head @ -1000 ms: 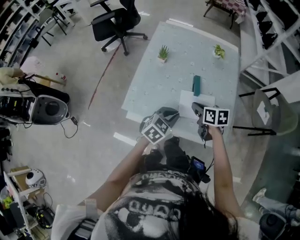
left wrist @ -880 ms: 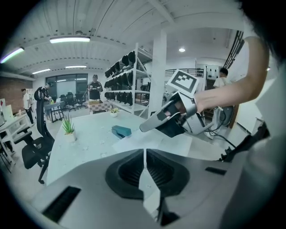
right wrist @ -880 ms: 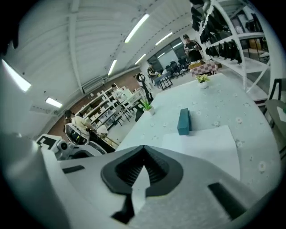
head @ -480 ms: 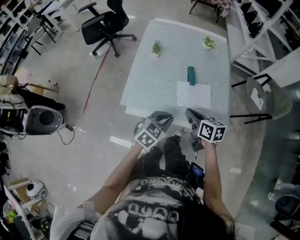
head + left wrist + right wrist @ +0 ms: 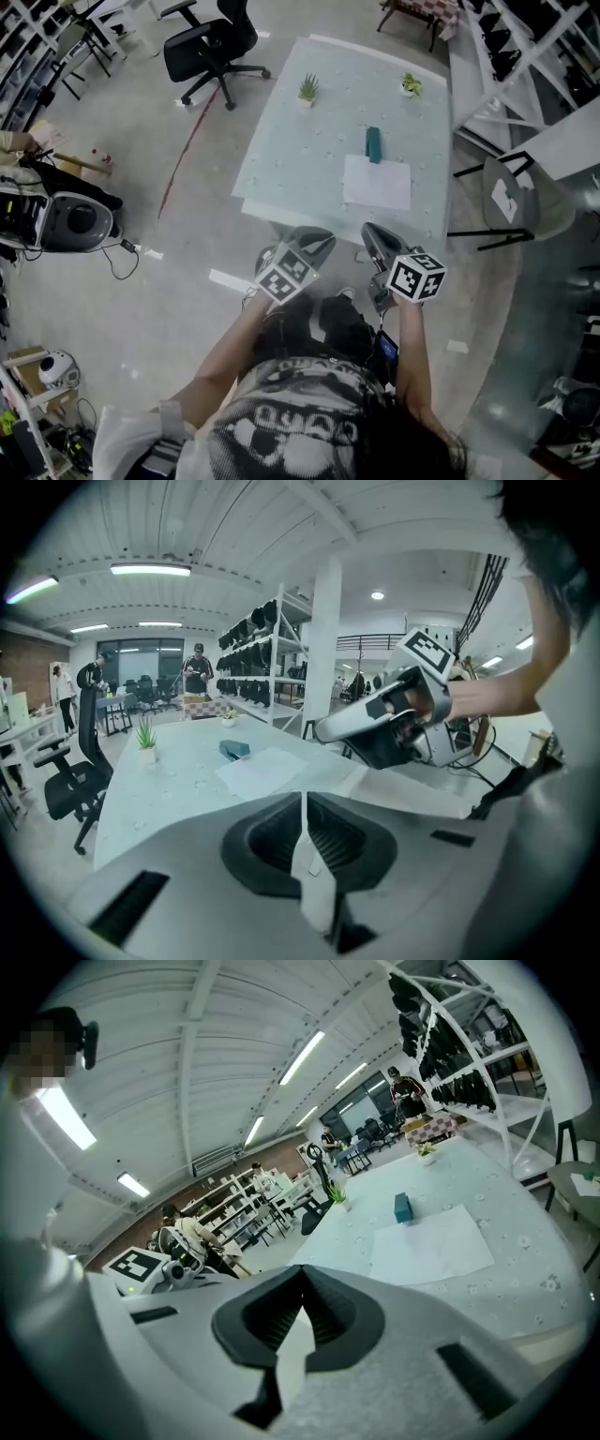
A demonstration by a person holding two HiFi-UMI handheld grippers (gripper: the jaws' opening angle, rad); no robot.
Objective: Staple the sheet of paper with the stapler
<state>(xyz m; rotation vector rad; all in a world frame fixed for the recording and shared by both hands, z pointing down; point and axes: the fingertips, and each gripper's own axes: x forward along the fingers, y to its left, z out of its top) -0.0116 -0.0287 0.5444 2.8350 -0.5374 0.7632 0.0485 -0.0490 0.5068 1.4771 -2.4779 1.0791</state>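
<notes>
Paper sheet (image 5: 377, 183) lies flat on the pale table (image 5: 281, 159), in the near right part of the top. Teal stapler (image 5: 373, 144) lies at the sheet's far edge; whether it overlaps the sheet cannot be determined. Two small potted plants (image 5: 307, 91) stand at the far end of the table, well apart from each other.

Left gripper (image 5: 314, 236) and right gripper (image 5: 370, 231) are held side by side at the near edge of the table, both pointing toward the sheet and both apart from it. In the left gripper view, the jaws meet along one seam with nothing between them. In the right gripper view, the jaws are likewise pressed together and empty. Neither gripper touches the stapler. Each gripper carries its marker cube (image 5: 284, 274) at the rear. An office chair (image 5: 211, 42) stands on the floor beyond the table's far left corner.
</notes>
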